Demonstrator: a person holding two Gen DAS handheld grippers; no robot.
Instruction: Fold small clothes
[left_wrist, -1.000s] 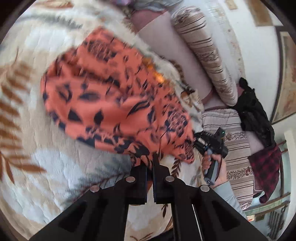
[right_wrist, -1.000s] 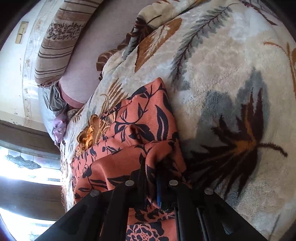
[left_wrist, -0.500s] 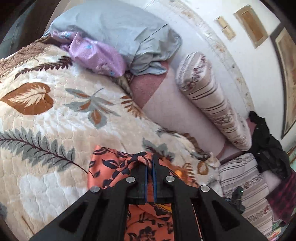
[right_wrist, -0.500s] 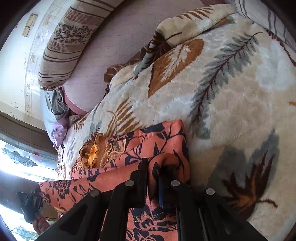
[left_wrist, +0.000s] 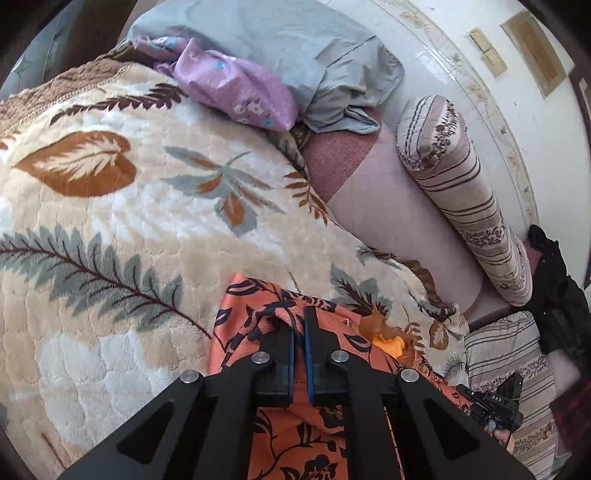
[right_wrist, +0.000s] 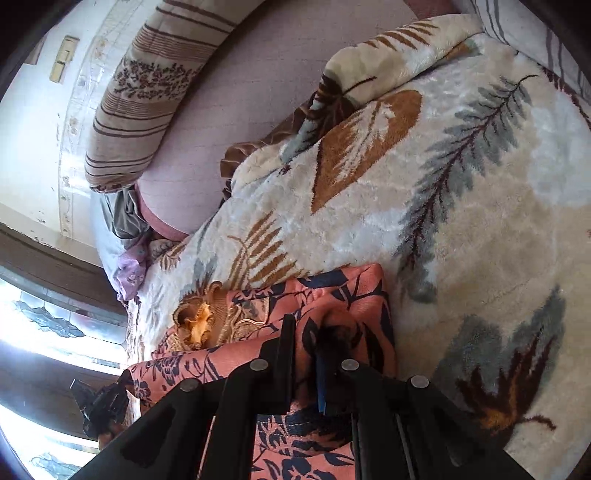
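The orange floral garment (left_wrist: 295, 435) lies on the leaf-patterned blanket (left_wrist: 110, 229), near its edge by the striped bolster (left_wrist: 465, 199). Its long axis spans both hands: left gripper (left_wrist: 300, 325) and right gripper (right_wrist: 303, 332) each pinch a bunched end, jaws nearly closed on cloth.

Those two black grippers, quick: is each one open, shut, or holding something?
Left gripper: shut on the orange floral garment.
Right gripper: shut on a bunched fold of the same garment.
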